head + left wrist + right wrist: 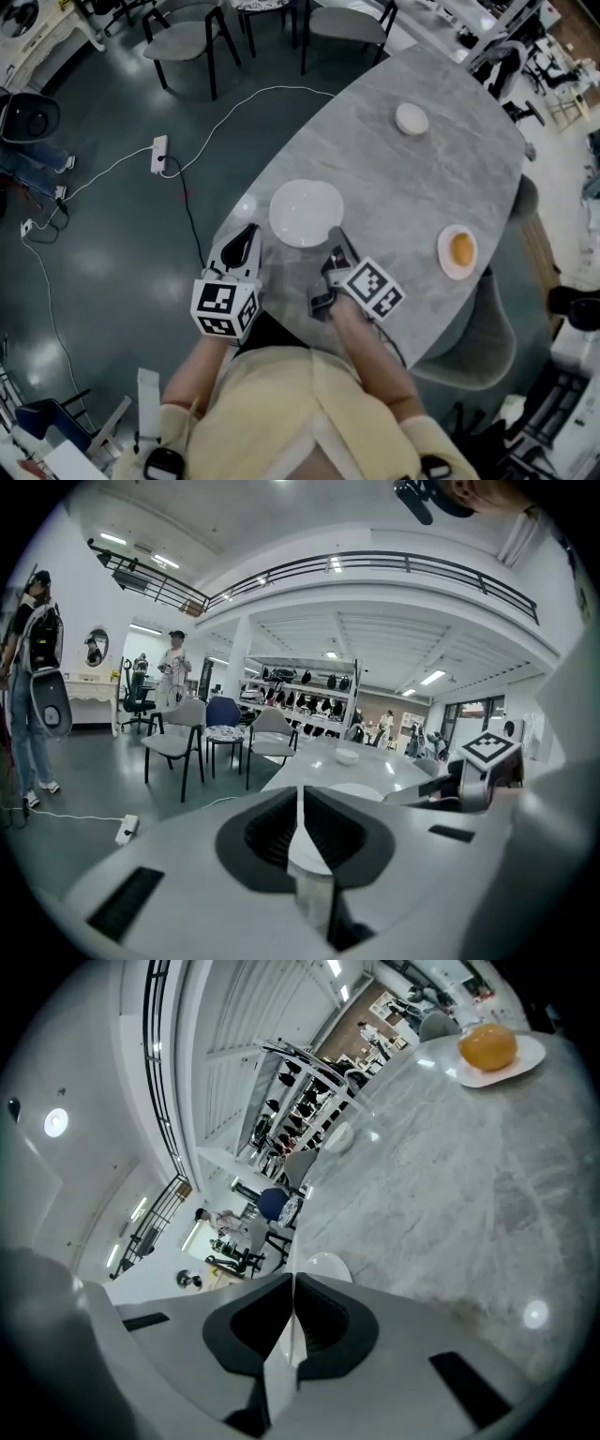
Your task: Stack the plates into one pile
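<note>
Left gripper (247,232): jaws closed together with only a thin seam between the pads, nothing held. It sits at the near left edge of the table (422,187), tips aimed across the top and tilted slightly down. In its own view (300,797) the pads meet.

Right gripper (338,242): jaws also pressed together and empty, as its own view (293,1281) shows. It lies low over the near edge, and its marker cube (375,289) is behind the tips.

Large white plate (305,211): flat on the table between the two grippers and a little beyond their tips, held by neither.

Plate relative to left gripper: just ahead and to the right of the tips (358,790), near but apart.

Plate relative to right gripper: directly beyond the closed tips (326,1265), its near right rim just beside them. Whether they touch cannot be told.

Small white dish (412,119): alone towards the far end of the table, well apart from both grippers. It is far ahead in the left gripper view (347,756) and the right gripper view (339,1136).

Side plate (444,262): at the right edge of the table, carrying an orange (461,248). It is to the right of the right gripper and well apart from the large white plate, and it sits at the upper right of the right gripper view (530,1052).

Pile: none formed, the three pieces lie separately.
</note>
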Motion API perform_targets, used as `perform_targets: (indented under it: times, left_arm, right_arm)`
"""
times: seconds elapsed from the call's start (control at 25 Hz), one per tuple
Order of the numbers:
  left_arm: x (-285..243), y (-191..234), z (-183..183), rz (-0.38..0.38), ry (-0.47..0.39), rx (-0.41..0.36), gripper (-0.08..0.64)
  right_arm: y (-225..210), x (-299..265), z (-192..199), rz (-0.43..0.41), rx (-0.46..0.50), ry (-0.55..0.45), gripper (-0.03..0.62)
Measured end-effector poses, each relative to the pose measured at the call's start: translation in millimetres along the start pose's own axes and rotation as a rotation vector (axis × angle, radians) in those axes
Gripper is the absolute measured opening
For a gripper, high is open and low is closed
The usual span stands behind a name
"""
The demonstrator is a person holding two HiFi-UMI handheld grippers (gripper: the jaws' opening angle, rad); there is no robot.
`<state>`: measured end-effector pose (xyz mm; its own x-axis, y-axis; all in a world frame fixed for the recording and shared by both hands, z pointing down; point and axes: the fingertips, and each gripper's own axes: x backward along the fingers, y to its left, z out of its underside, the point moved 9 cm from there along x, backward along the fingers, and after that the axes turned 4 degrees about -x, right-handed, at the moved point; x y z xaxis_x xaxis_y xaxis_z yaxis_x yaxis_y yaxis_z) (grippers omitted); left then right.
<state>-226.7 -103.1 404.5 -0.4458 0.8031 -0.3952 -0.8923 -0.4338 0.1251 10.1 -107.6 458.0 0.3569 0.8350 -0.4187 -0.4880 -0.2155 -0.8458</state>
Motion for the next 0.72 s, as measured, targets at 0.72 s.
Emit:
perform_targets:
  times: [0.72]
  left_arm:
    - [3, 2, 13, -0.009, 0.041, 0.0, 0.005]
  right_arm:
    - [-36, -27, 18, 0.167, 0.093, 0.101, 0.021]
